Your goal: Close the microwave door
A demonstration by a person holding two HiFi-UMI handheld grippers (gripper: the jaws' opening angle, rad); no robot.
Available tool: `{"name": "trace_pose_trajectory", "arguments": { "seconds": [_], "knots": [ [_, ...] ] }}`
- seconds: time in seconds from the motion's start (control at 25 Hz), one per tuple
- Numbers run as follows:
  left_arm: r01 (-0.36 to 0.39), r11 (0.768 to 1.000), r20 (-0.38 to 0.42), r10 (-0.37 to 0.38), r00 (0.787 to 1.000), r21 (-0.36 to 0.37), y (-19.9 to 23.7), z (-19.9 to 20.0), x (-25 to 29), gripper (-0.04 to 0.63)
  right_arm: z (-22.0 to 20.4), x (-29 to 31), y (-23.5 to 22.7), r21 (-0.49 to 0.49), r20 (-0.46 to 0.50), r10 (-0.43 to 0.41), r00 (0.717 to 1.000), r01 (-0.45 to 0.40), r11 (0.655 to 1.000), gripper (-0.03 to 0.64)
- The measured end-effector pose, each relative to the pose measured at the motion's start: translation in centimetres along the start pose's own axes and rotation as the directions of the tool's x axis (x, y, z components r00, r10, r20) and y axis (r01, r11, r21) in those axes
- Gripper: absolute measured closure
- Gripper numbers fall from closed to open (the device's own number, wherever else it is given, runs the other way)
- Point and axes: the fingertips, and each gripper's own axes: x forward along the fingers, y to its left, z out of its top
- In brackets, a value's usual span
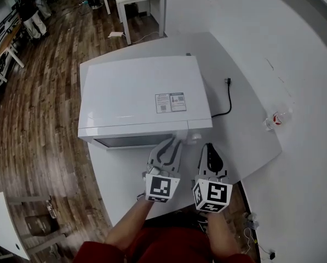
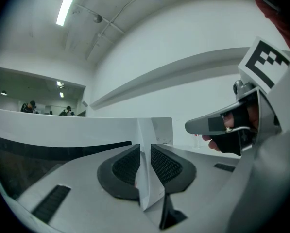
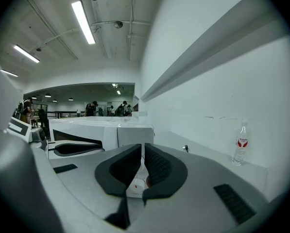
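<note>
microwave door (image 1: 131,142): front of the white microwave (image 1: 136,95) on my table (image 1: 245,133). its free edge is clamped between the left gripper's (image 2: 145,153) narrowly parted pads. right gripper (image 3: 143,153): pads all but together, empty, dial (image 3: 136,184) behind them. bottle (image 3: 239,149): upright by the wall, contents unclear.

head view steeply down; gripper views level, sharing microwave (image 1: 136,100).
</note>
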Motion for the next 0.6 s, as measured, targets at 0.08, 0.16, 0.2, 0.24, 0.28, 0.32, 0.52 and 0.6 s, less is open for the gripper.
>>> {"name": "trace_pose_trajectory", "arguments": {
  "seconds": [0.08,0.16,0.2,0.24,0.28,0.32,0.52,0.6],
  "knots": [
    [-0.009,1.0,0.0,0.009,1.0,0.011,0.1,0.6,-0.6,0.514,0.7,0.1,0.0,0.014,0.016,0.01,1.0,-0.01,1.0,0.574],
    [-0.037,0.999,0.004,0.036,0.999,0.019,0.6,1.4,-1.4,0.514,1.5,0.2,0.3,0.022,0.035,0.035,0.999,-0.036,0.999,0.574],
    [-0.056,0.998,0.006,0.056,0.998,0.017,1.0,1.8,-1.8,0.514,1.9,0.3,0.6,0.022,0.046,0.051,0.998,-0.052,0.998,0.574],
    [-0.078,0.997,0.006,0.077,0.997,0.014,1.4,2.2,-2.2,0.514,2.3,0.3,0.8,0.019,0.055,0.068,0.996,-0.07,0.997,0.574],
    [-0.101,0.995,0.005,0.101,0.995,0.013,1.7,2.5,-2.5,0.514,2.8,0.3,1.1,0.013,0.064,0.088,0.994,-0.089,0.996,0.574],
    [-0.126,0.992,0.004,0.126,0.992,0.014,2.1,2.8,-3.0,0.514,3.2,0.3,1.4,0.005,0.072,0.11,0.991,-0.11,0.994,0.574],
    [-0.26,0.965,0.002,0.26,0.966,0.018,3.3,4.7,-5.6,0.514,5.5,0.3,2.5,-0.024,0.106,0.225,0.969,-0.224,0.974,0.574],
    [-0.305,0.952,-0.003,0.305,0.952,0.013,3.6,5.3,-6.6,0.514,6.1,0.4,2.8,-0.025,0.118,0.259,0.959,-0.258,0.966,0.574]
  ]
}}
